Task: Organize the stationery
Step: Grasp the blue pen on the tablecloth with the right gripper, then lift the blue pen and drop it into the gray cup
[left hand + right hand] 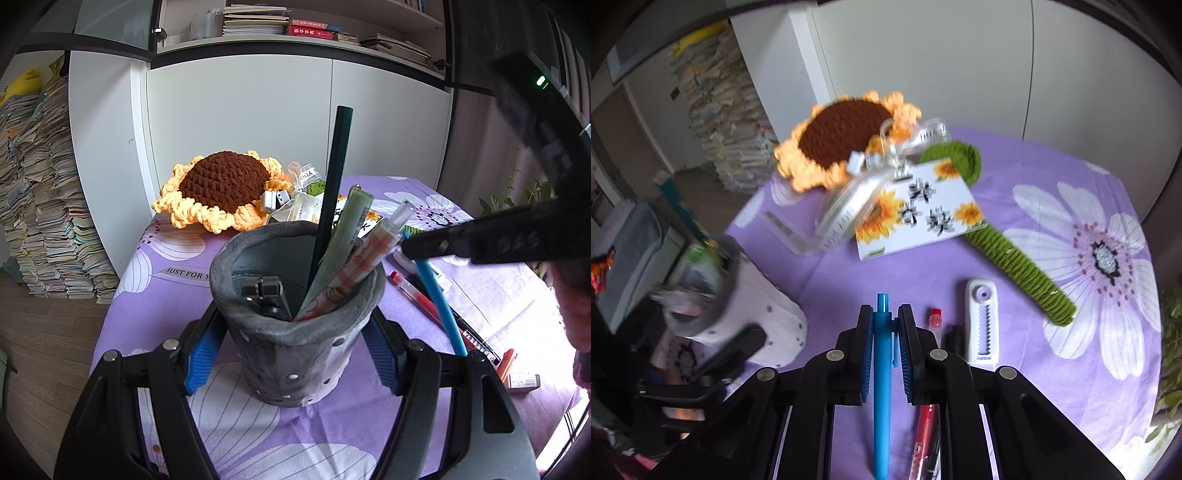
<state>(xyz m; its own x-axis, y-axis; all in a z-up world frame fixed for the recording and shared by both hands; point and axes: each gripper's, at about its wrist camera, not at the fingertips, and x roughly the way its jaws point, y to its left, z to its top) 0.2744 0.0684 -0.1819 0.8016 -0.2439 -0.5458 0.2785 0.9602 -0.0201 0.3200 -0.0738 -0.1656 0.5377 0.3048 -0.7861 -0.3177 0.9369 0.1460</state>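
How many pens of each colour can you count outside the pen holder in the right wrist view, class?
Blue pen: 1, held in the right claw
Red pen: 1, on the tablecloth
Black pen: 1, on the tablecloth
Total: 3

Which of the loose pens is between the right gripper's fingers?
The blue pen, clamped in the right gripper. The red pen and the black pen lie on the cloth beside it.

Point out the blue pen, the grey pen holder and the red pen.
blue pen (pixel 881 376): right wrist view, mid-barrel between the pads.
grey pen holder (pixel 295 354): left wrist view, front wall below the rim.
red pen (pixel 925 435): right wrist view, red barrel on the cloth.
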